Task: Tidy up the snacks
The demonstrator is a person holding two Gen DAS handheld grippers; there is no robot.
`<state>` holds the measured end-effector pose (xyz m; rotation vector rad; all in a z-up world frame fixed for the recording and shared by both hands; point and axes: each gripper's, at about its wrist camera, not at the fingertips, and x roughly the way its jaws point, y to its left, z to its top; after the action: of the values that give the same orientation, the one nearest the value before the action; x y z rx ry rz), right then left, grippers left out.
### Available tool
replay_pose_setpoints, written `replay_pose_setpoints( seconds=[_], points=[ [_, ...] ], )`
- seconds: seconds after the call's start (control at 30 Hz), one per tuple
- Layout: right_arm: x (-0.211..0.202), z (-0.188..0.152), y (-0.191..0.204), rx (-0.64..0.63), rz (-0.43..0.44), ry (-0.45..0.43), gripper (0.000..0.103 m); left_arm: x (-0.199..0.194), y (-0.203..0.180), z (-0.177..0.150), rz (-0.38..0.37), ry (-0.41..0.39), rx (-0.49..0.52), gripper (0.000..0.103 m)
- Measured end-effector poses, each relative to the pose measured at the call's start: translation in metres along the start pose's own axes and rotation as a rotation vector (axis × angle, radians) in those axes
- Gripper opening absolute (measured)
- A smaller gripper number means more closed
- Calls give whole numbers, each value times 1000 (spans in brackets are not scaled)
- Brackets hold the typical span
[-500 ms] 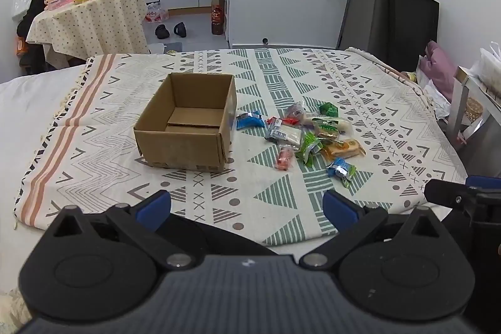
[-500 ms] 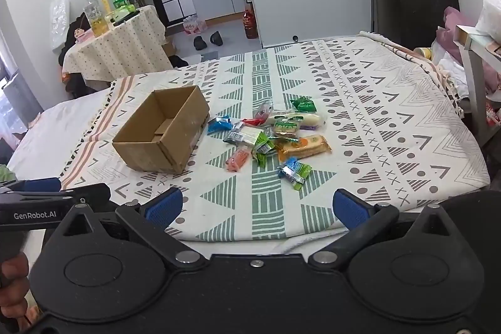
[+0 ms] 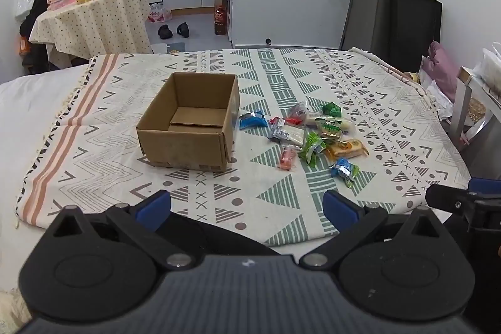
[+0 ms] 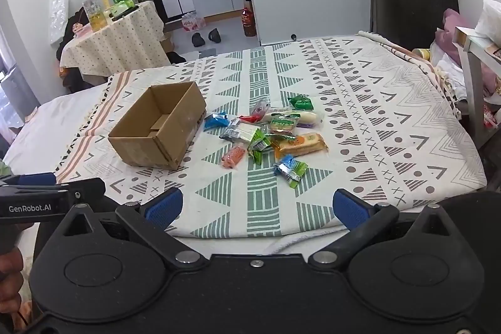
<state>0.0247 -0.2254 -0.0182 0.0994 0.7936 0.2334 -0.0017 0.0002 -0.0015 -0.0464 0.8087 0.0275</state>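
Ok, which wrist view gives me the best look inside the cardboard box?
The left wrist view: it faces the cardboard box nearly square-on, so the floor and its folded flaps show, with nothing on them. The right wrist view sees the box corner-on, its near wall hiding part of the floor.

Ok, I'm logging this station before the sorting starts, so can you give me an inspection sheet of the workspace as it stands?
Surface: patterned cloth spread over a bed, lying flat.
Job's things: open cardboard box, empty inside; snack packets piled loose on the cloth just right of it, none in the box.
Clutter: nothing seen on the cloth besides these.
Grippers: left gripper and right gripper both hover at the near edge, jaws wide apart, holding nothing.
Cables: nothing seen.
Surroundings: small round table with bottles behind on the left; shoes on the floor; dark panel against the right wall.
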Motion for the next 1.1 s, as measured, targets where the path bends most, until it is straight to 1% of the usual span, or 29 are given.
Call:
replay_pose_setpoints(
  seconds=[0.2,0.4,0.63,1.1],
  points=[
    [0,-2,3,-14,-25,5,103,-1,-1,0,0,0,-2,103],
    [-1,-3,3,-11,-30,-1,103,-5,1,1,-10,-4,-17,103],
    [-3,-2,4,-18,-27,-3,103,-5,1,1,-19,-1,-20,103],
    [-3,-3,3,-13,-28,-7,103,-8,0,-1,-30,-17,-16,103]
  ],
)
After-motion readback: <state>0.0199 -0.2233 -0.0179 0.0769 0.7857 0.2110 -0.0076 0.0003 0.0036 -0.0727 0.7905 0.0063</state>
